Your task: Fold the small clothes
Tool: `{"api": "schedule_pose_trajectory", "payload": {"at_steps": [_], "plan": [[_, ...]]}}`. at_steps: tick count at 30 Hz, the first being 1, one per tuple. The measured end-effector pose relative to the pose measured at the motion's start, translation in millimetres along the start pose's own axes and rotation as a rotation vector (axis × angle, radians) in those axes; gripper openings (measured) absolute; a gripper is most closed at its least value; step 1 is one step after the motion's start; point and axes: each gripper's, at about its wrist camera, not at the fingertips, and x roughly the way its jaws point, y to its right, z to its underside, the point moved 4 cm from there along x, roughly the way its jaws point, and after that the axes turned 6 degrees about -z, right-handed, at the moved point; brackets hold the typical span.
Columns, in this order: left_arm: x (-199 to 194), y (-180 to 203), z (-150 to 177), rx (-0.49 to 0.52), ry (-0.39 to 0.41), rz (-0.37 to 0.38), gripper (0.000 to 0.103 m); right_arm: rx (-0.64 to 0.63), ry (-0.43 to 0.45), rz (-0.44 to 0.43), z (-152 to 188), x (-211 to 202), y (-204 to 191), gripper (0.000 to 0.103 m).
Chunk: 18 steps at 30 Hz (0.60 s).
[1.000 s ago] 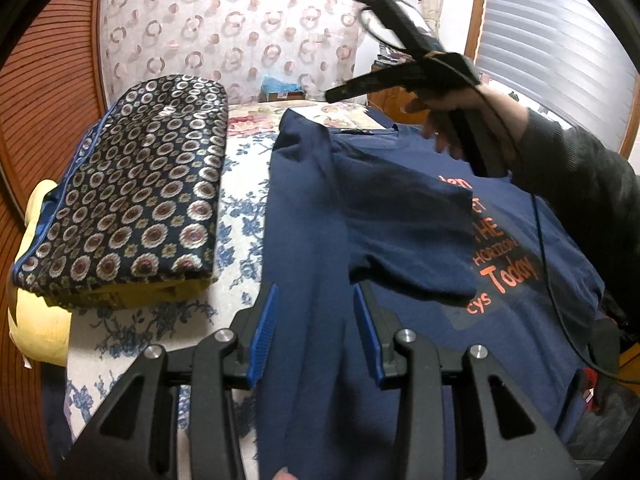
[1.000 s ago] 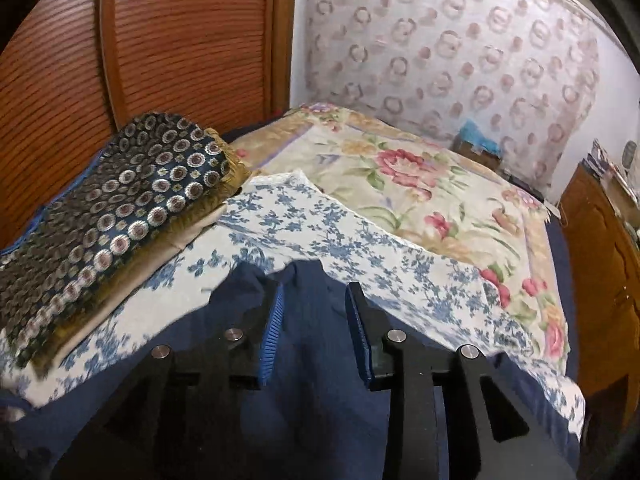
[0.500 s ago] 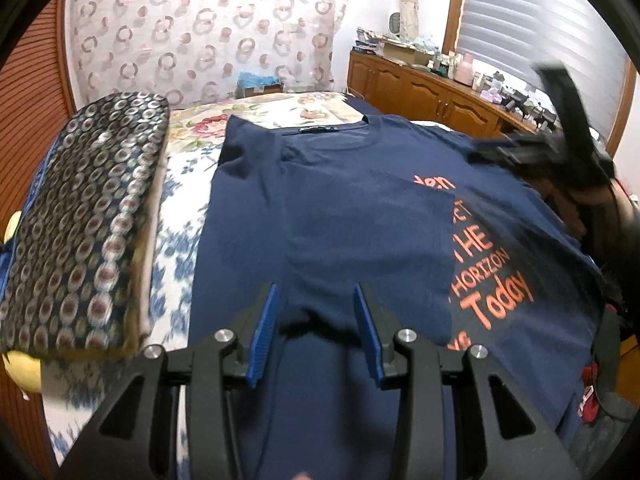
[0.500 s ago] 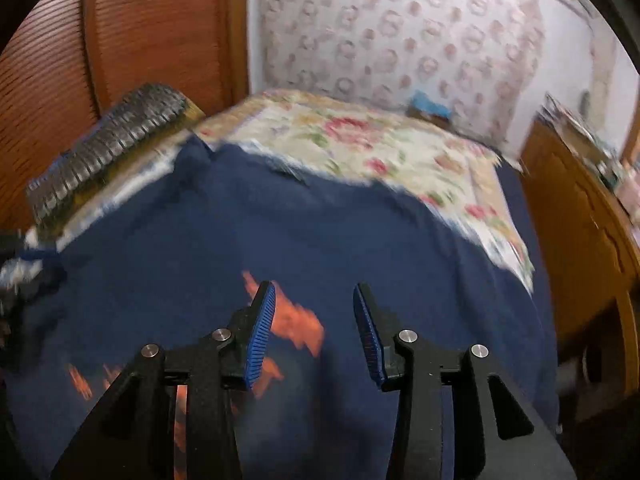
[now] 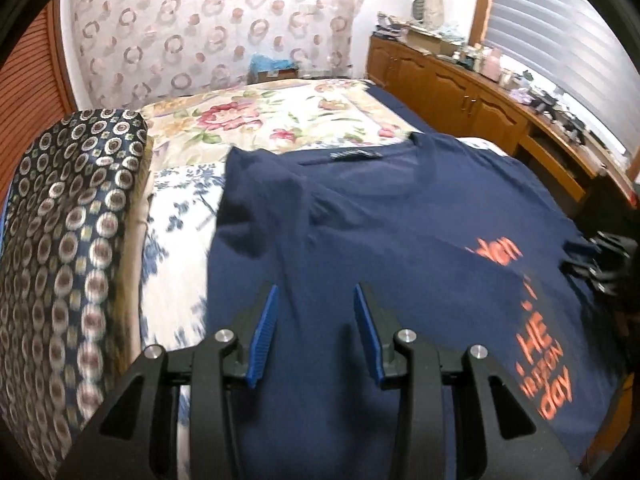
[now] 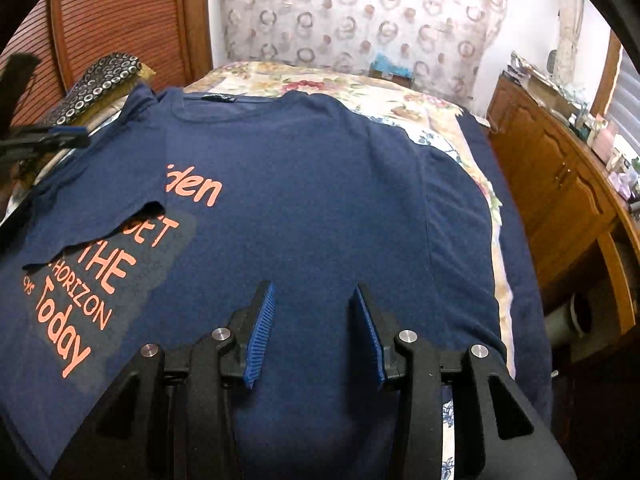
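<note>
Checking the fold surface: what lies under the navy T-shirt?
The navy T-shirt lies on a blue floral sheet, with a rose-patterned quilt beyond its collar. Whatever is directly beneath the shirt is covered.

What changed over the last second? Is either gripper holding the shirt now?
The right gripper swung from the shirt's far left shoulder back over to the right side and now hovers open over the shirt. The left gripper pulled back a little, still open. Neither took hold of anything. The left sleeve stays folded in over the print, the right sleeve still lies out flat, and the patterned cushion has not moved.
</note>
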Motion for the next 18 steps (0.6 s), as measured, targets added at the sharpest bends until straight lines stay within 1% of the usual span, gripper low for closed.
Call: {"api": "schedule_pose_trajectory", "payload": {"at_steps": [5, 7, 10, 11, 13, 14, 15, 18], "plan": [[21.8, -2.5, -13.2, 0.012, -0.018, -0.008, 0.037, 0.025, 0.005, -0.029, 1.6, 1.4, 3.2, 0.041], [29.5, -3.0, -18.9, 0.02, -0.025, -0.019, 0.035, 0.025, 0.005, -0.028, 1.0, 2.0, 2.8, 0.041], [35.9, -2.5, -26.7, 0.026, -0.025, -0.012, 0.03, 0.024, 0.005, -0.027, 1.6, 2.0, 3.9, 0.041], [37.9, -2.1, -30.2, 0.033, -0.023, -0.01, 0.028, 0.025, 0.005, -0.028, 1.8, 1.9, 4.3, 0.041], [39.9, -0.1, -33.2, 0.046, -0.026, -0.008, 0.02, 0.026, 0.005, -0.03, 1.2, 2.0, 3.2, 0.041], [40.8, 0.1, -34.6, 0.049, -0.028, -0.008, 0.008, 0.026, 0.005, -0.029, 1.2, 2.1, 3.1, 0.041], [40.5, -0.7, -37.2, 0.053, -0.023, -0.022, 0.002, 0.025, 0.005, -0.029, 1.3, 2.2, 3.1, 0.041], [29.1, -9.2, -44.2, 0.045, 0.014, -0.023, 0.0, 0.025, 0.006, -0.029, 1.6, 2.3, 3.6, 0.041]]}}
